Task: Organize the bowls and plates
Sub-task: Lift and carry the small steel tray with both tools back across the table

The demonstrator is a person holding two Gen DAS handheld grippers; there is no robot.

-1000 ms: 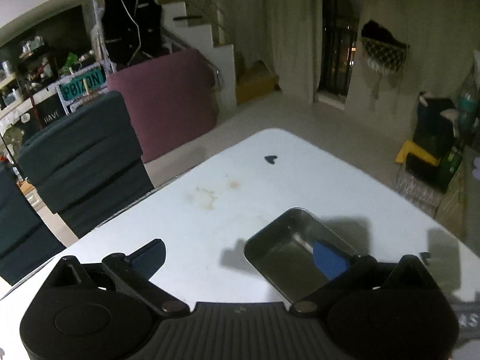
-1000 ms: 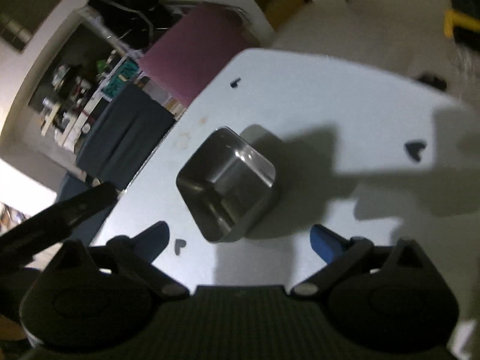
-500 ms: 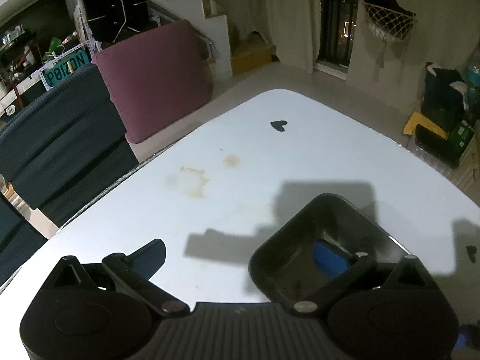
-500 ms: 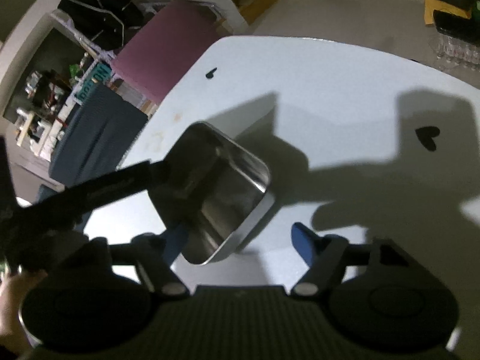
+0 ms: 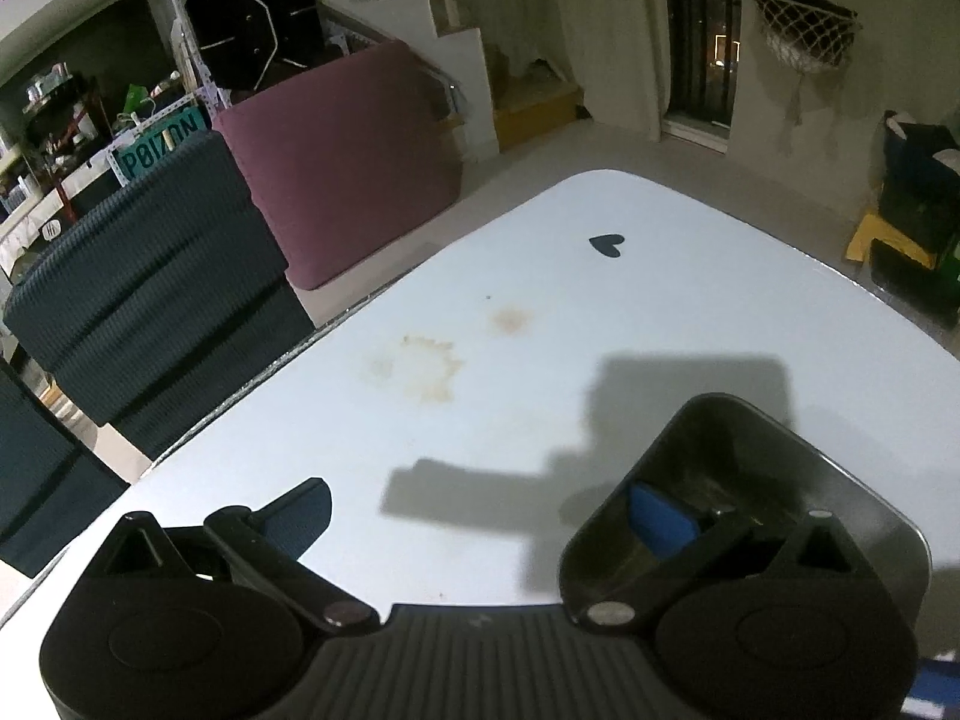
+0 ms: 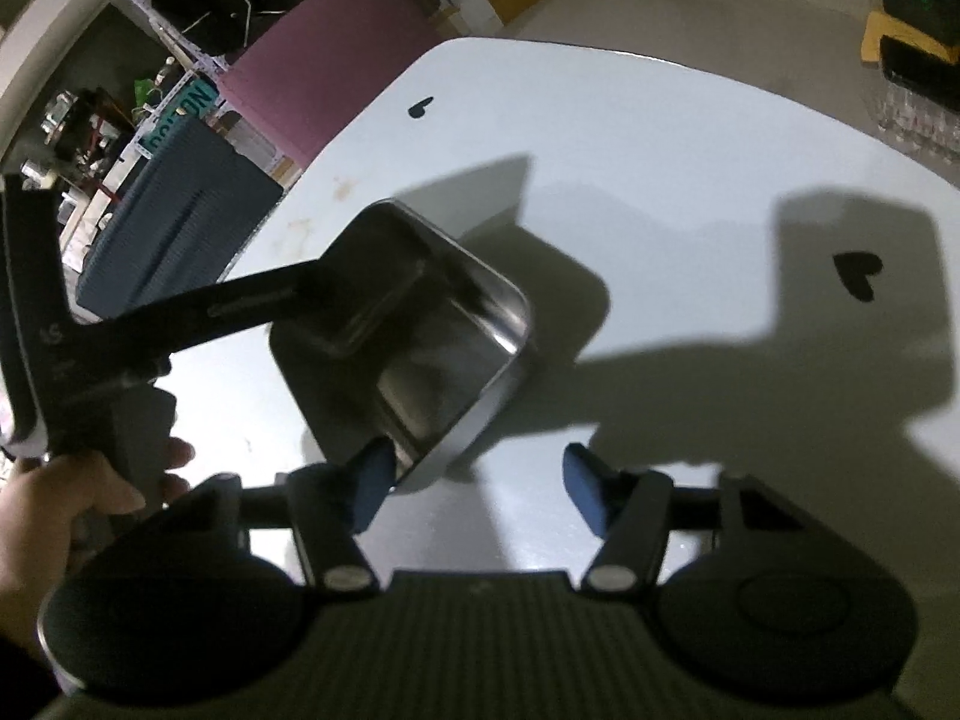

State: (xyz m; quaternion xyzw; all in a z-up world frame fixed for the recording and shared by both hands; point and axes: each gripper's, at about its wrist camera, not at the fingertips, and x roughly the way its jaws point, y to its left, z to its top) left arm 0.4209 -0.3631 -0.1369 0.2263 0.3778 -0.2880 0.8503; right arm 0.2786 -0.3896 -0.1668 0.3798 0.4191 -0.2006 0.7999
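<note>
Two grippers crowded one steel tray (image 6: 420,348) on the white surface (image 6: 660,180), near its front edge. Left gripper (image 5: 480,516) had its fingers spread wide, its right finger (image 5: 660,519) dipped inside the tray, gripping nothing. Right gripper (image 6: 477,483) was closing, its left finger (image 6: 372,480) just over the tray's near rim, the other outside on the right; no pinch yet. Best, I judged, to seat that wall squarely between the pads before squeezing, keep the left finger steadying inside, and lift level.
</note>
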